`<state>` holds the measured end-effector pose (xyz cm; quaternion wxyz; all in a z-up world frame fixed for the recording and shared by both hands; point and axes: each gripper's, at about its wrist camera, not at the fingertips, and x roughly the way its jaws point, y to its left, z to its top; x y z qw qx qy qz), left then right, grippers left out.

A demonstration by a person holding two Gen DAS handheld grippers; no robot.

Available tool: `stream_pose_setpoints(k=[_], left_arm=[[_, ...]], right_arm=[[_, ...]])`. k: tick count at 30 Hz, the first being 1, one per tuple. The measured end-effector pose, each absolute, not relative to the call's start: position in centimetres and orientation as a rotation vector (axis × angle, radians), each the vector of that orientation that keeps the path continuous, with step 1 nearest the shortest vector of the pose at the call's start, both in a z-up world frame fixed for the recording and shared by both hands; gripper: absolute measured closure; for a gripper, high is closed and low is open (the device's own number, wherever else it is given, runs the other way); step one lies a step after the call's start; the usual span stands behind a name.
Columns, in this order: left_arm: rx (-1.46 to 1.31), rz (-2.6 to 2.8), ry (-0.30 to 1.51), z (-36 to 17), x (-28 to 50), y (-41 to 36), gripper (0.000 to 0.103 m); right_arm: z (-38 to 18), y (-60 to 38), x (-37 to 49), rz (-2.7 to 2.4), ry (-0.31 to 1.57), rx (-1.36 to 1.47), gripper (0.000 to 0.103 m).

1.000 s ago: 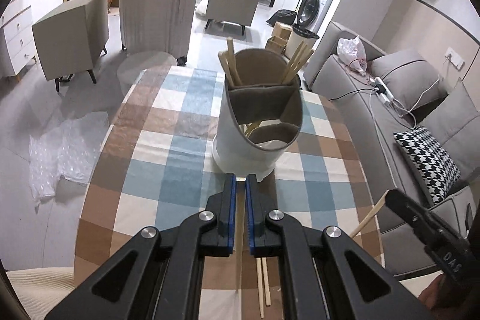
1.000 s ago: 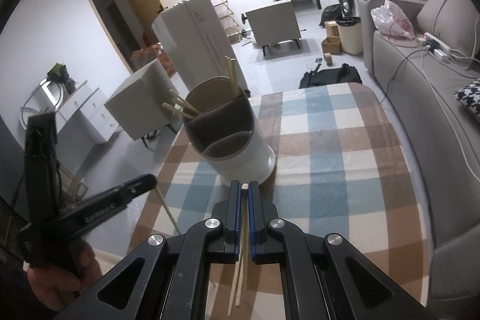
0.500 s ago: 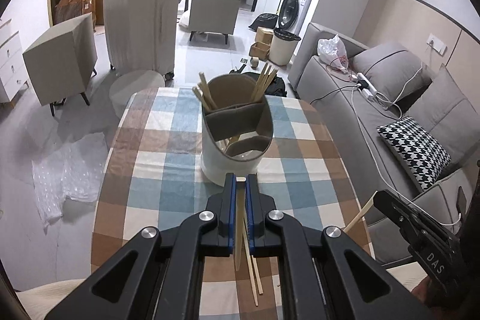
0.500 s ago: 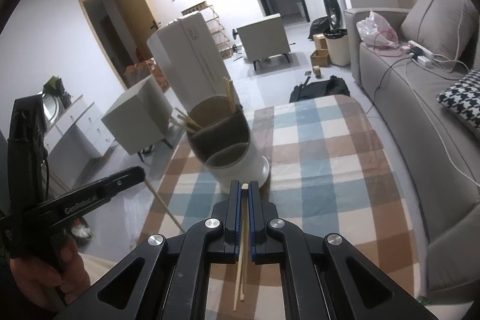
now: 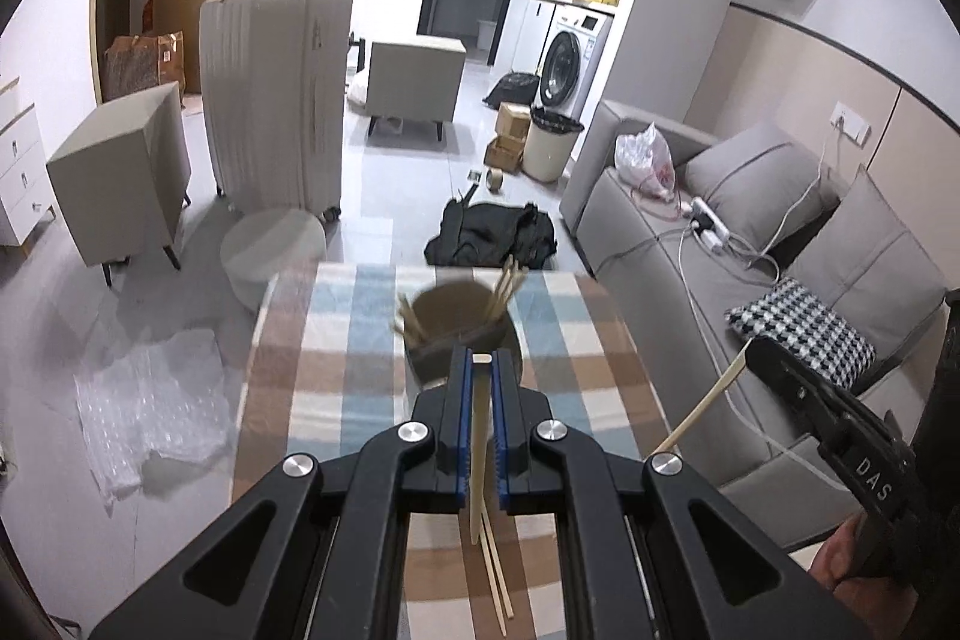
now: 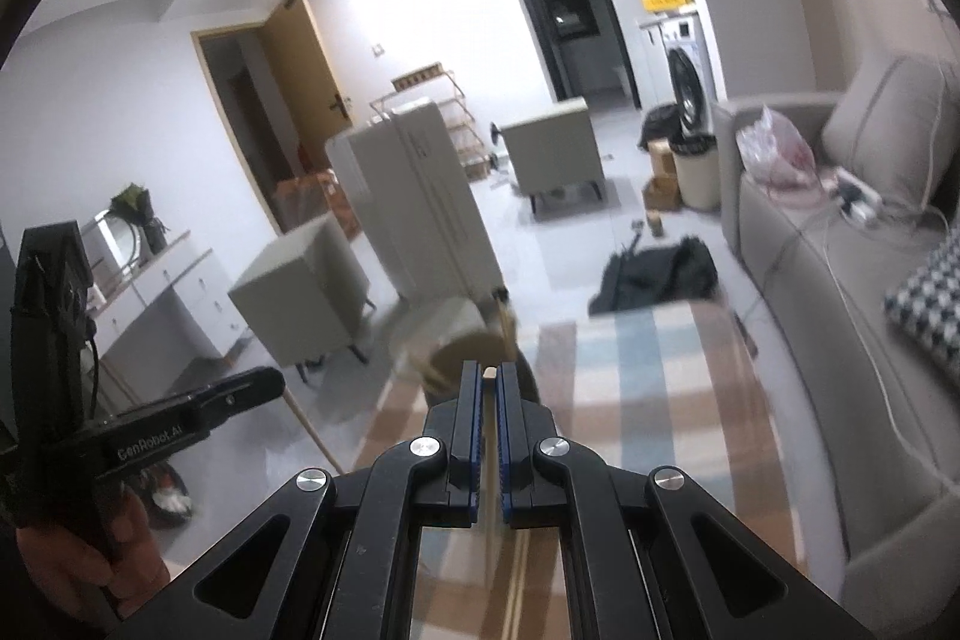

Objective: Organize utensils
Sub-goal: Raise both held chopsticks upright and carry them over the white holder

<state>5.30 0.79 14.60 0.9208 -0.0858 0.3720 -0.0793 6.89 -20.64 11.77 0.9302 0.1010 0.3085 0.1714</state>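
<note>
Both hand-held grippers have come up a fair bit over the last second, and the utensil holder (image 5: pixel 459 334) now sits much lower and smaller in both views than it did a moment ago. It stands on the checked worktop (image 5: pixel 336 388), a bit blurred from the motion.

The left hand-held gripper (image 5: pixel 480 370) is clamped on a chopstick (image 5: pixel 478 460), which runs back between the blue pads and hangs below them. The right hand-held gripper (image 6: pixel 489 382) is the same story, pinched shut on its own chopstick (image 6: pixel 490 436). In the left view you can see the right one off to the side of the holder with the chopstick poking out its front.

The holder already has a few chopsticks (image 5: pixel 507 289) standing in its back compartment. Just below the left gripper, on the near side of the holder, a couple more loose chopsticks (image 5: pixel 498 580) lie on the worktop.

So what changed: both sticks are off the worktop and lifted clear above the holder's rim. That looks like the carry stage, with the drop into the holder probably next. Each stick is held near its top end, so the long hanging part may swing, and the low end has to find the opening first. The loose ones mean the job isn't done yet.
</note>
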Motion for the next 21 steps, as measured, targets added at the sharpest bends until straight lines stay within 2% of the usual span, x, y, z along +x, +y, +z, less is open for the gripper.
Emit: stream_pose_setpoints(k=[8, 15, 21], left_arm=[[-0.181, -0.17, 0.718, 17.3, 8.9, 1.8, 0.102], [-0.21, -0.151, 0.658, 18.7, 12.7, 3.4, 0.102], [-0.222, -0.14, 0.645, 17.6, 15.5, 3.7, 0.101]], right_arm=[[15.9, -19.1, 12.0, 0.393, 0.568, 0.198, 0.099], [17.0, -18.1, 16.2, 0.405, 0.529, 0.188, 0.099], [16.6, -16.7, 19.8, 0.404, 0.518, 0.17, 0.099]])
